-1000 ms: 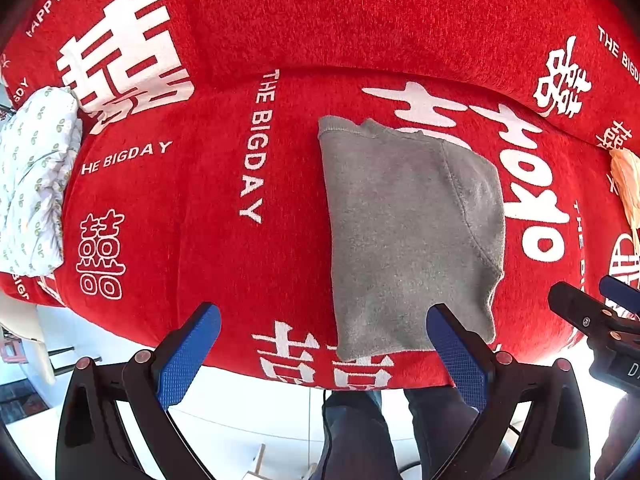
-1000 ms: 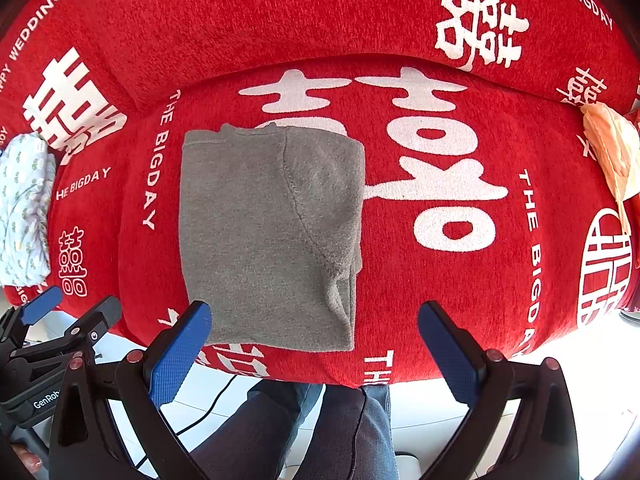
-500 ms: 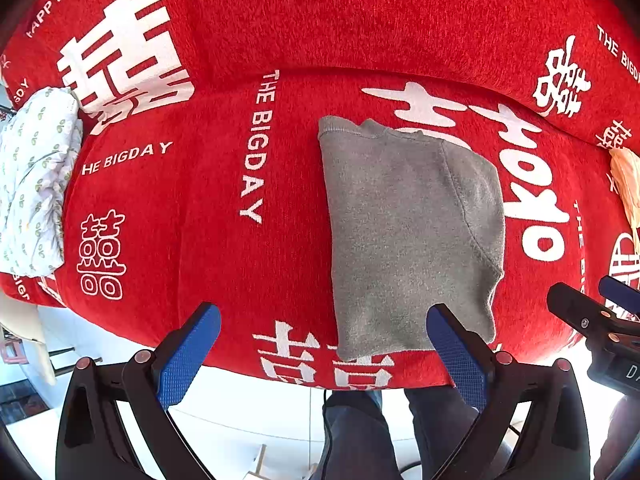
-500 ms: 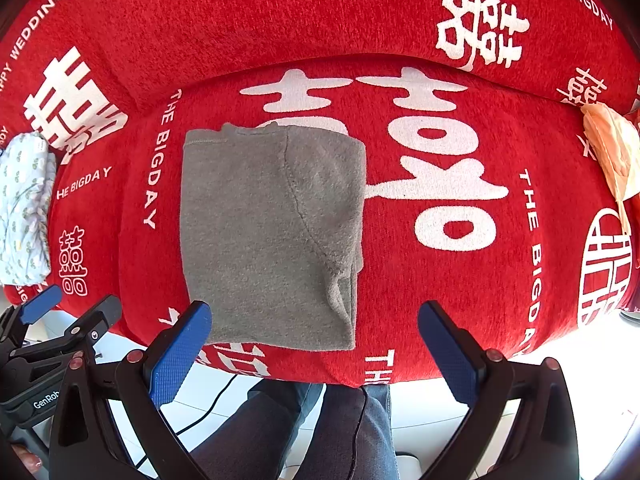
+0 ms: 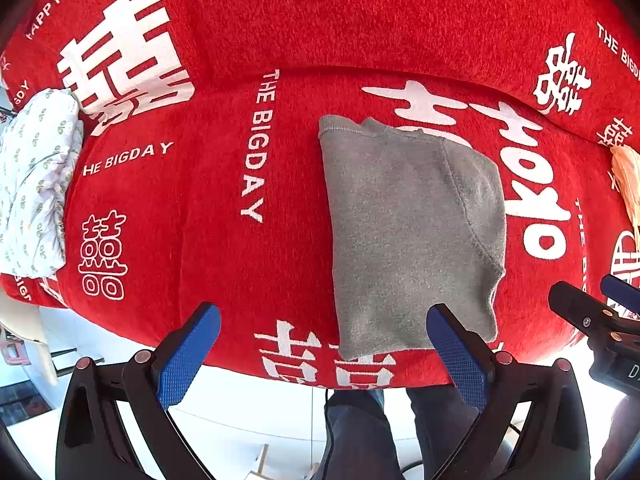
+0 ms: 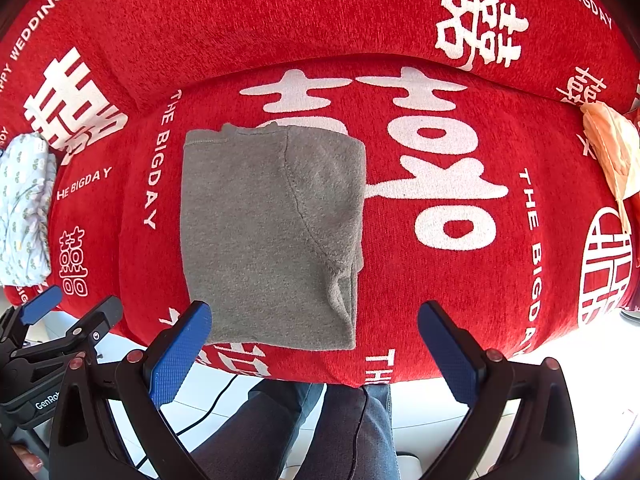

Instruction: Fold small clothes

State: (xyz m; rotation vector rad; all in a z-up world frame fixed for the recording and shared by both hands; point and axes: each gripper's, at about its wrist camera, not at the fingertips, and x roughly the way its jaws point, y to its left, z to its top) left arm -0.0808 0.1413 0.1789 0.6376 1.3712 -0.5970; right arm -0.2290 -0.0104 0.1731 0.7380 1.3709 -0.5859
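Note:
A grey fleece garment (image 5: 412,232) (image 6: 272,236) lies folded into a tall rectangle on the red sofa seat (image 5: 208,208) (image 6: 460,280). My left gripper (image 5: 324,352) hovers open over the seat's front edge, its right blue pad (image 5: 452,352) just in front of the garment's near edge. My right gripper (image 6: 314,350) is open too, with its left blue pad (image 6: 176,356) by the garment's near left corner. Neither holds anything. Each gripper shows at the edge of the other's view, the right gripper (image 5: 604,312) and the left gripper (image 6: 60,320).
A white patterned garment (image 5: 32,184) (image 6: 24,208) lies at the seat's left end. An orange cloth (image 5: 628,184) (image 6: 612,148) sits at the right end. A person's legs in dark trousers (image 5: 380,432) (image 6: 312,432) stand below the seat, beside a thin cable (image 6: 208,404).

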